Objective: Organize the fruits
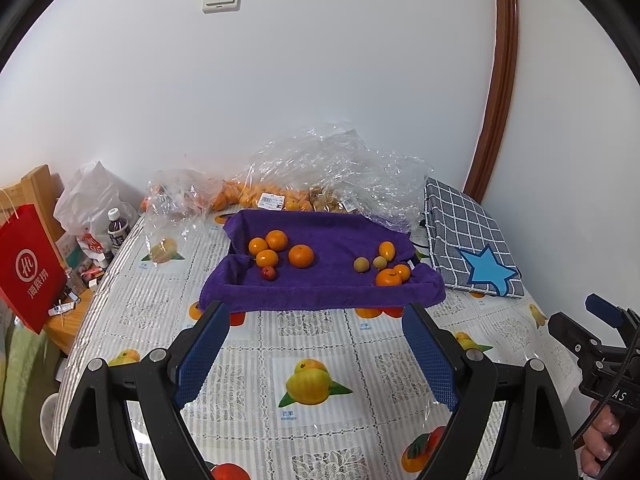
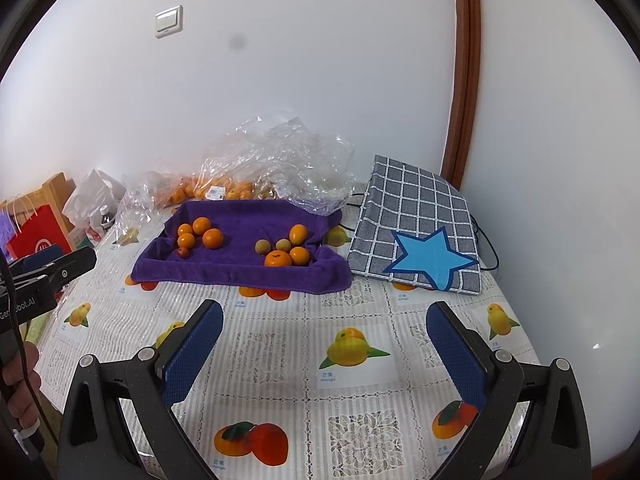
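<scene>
A purple towel (image 1: 328, 280) (image 2: 240, 268) lies across the table's far half with fruit on it in two clusters. The left cluster is several oranges (image 1: 301, 256) (image 2: 212, 238) and one small red fruit (image 1: 268, 273) (image 2: 183, 252). The right cluster holds oranges (image 1: 388, 278) (image 2: 277, 259), two pale round fruits (image 1: 361, 264) (image 2: 262, 247) and an oval kumquat (image 1: 387, 250) (image 2: 298, 234). My left gripper (image 1: 316, 316) hangs open above the tablecloth, short of the towel's near edge. My right gripper (image 2: 324, 312) is also open, nothing between its fingers, likewise short of the towel.
Clear plastic bags (image 1: 328, 168) (image 2: 276, 160) of oranges lie behind the towel by the wall. A checked cloth with a blue star (image 1: 472, 248) (image 2: 416, 236) sits right. A red paper bag (image 1: 28, 268), a bottle (image 1: 118, 230) and clutter stand off the table's left edge.
</scene>
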A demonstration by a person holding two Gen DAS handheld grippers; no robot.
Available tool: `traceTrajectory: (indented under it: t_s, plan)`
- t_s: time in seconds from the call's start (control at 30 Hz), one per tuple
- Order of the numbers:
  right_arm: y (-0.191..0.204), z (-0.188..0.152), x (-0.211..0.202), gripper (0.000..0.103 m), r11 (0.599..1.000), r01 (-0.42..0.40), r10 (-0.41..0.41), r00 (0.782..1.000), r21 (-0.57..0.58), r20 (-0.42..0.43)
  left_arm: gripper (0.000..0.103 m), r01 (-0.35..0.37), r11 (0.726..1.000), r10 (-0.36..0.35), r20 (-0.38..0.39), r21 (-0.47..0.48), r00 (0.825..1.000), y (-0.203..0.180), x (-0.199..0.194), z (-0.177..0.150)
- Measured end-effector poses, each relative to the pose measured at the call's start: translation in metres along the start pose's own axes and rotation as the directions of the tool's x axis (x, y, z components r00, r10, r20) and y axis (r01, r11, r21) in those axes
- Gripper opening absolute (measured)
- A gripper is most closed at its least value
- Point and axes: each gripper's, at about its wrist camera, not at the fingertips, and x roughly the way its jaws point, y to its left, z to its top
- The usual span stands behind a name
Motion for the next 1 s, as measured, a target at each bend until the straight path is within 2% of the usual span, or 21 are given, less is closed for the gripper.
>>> traceTrajectory:
  t_s: [1.0]
  plan:
    - [0.0066, -0.0012, 0.0008, 0.1, 1.0, -0.004, 0.004, 1.0, -0.008, -0.001, 0.09, -0.02, 1.0, 0.02, 0.008, -0.01, 1.0, 0.0039, -0.0026, 0.0021]
